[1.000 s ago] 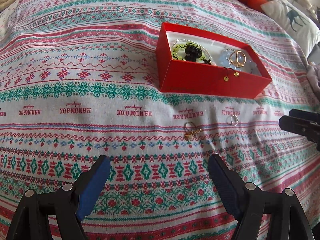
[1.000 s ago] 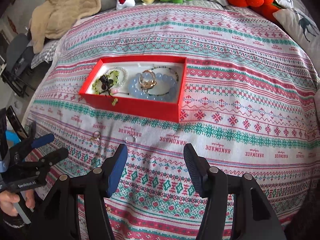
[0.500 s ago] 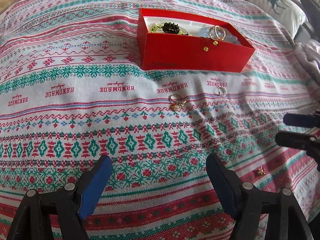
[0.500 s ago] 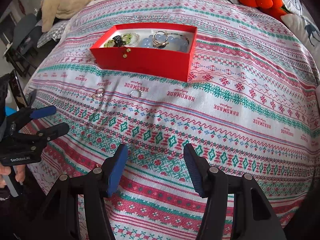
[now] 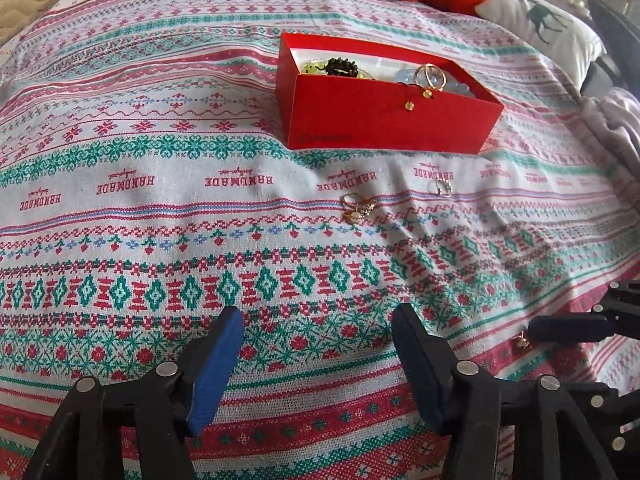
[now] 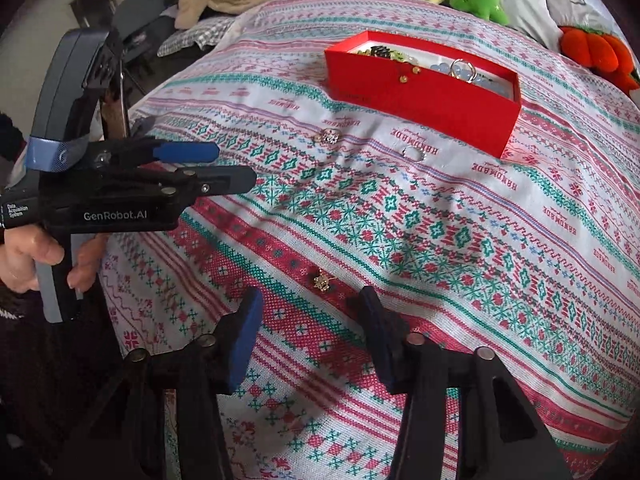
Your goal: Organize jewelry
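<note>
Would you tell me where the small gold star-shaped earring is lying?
In the right wrist view, the star earring lies on the bedspread just ahead of the open right gripper.

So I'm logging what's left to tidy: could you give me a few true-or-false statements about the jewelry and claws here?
1. The red cardboard box already holds jewelry. True.
2. The small gold star-shaped earring lies inside the box. False: it lies on the patterned knit bedspread, in front of the right claw.
3. The left claw grips a ring. False: it is open and holds nothing.
4. The thin silver ring lies on the bedspread near the box. True.
</note>
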A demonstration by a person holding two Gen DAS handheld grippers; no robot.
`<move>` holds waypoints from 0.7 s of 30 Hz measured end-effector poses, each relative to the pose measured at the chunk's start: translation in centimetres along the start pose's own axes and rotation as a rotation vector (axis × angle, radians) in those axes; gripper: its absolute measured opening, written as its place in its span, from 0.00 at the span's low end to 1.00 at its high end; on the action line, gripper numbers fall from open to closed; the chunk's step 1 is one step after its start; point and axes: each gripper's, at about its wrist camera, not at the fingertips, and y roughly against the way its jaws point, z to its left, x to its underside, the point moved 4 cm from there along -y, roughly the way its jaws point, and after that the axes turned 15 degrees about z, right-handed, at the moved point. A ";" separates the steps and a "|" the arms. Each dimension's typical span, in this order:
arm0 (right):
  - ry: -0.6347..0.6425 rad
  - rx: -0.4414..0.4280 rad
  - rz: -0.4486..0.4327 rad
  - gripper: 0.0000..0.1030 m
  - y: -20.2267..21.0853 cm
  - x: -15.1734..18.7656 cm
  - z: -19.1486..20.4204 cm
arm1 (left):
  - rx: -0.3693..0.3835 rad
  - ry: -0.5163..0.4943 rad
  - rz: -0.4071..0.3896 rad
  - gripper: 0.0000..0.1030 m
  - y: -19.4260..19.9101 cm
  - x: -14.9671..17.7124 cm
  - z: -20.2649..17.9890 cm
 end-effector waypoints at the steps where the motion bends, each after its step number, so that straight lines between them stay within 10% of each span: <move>1: 0.000 0.002 -0.001 0.42 -0.1 -0.1 0.0 | 0.001 0.001 -0.002 0.57 0.0 0.0 0.1; 8: -0.017 0.022 0.012 0.11 -0.6 -0.8 -0.6 | 0.007 0.005 -0.006 0.45 -0.3 -0.7 0.3; 21: -0.112 0.018 -0.033 0.11 1.7 -1.1 -2.8 | -0.030 -0.155 -0.007 0.31 -3.1 -4.2 -2.2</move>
